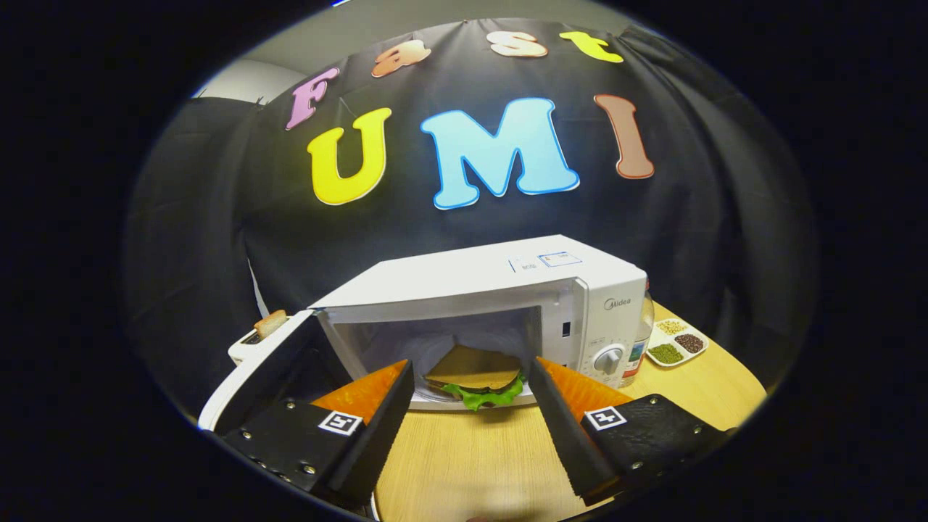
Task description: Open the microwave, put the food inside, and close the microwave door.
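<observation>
White microwave (pixel 500 290) stands at the frame's centre on the wooden table (pixel 478 457), its door (pixel 268 370) swung open toward the lower left. The claw (pixel 470 395) is spread wide and holds nothing; the sandwich (pixel 475 377), brown bread over green lettuce, lies straight ahead between the fingertips, at the cavity's front edge. The door lies nearer the left finger, so closing it likely means reaching left.

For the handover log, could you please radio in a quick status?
Gripper open, fingers spread, holding nothing. Sandwich sits just inside the microwave, beyond the fingers. Microwave door swung open beside one finger, not yet closed. Nothing blocking.
</observation>
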Available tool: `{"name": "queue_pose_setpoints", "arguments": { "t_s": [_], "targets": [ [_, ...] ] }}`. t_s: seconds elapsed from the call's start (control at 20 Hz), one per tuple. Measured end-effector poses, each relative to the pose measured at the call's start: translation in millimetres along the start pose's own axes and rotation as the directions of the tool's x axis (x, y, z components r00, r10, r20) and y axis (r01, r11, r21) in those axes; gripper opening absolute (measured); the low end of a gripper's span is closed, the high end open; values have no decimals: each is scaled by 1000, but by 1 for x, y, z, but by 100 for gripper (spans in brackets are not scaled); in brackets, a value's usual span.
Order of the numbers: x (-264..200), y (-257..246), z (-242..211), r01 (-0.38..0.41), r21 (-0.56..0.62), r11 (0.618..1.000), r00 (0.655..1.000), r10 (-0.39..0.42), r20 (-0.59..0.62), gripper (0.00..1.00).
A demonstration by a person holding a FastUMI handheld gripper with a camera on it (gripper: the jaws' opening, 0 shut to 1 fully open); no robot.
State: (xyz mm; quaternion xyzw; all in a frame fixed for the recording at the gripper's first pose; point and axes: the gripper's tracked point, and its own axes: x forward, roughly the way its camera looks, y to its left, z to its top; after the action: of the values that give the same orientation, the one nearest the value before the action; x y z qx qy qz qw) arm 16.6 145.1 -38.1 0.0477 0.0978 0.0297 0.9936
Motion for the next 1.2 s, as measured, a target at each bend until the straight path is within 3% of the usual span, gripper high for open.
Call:
{"name": "queue_pose_setpoints", "arguments": {
  "t_s": [0.65, 0.95, 1.2],
  "targets": [
    [-137, 112, 0, -162, -82, 983, 983, 168, 71, 98],
    [-182, 181, -12, -279, -141, 950, 953, 292, 86, 98],
    [-205, 233, -40, -388, -176, 904, 916, 400, 32, 98]
  ]
}}
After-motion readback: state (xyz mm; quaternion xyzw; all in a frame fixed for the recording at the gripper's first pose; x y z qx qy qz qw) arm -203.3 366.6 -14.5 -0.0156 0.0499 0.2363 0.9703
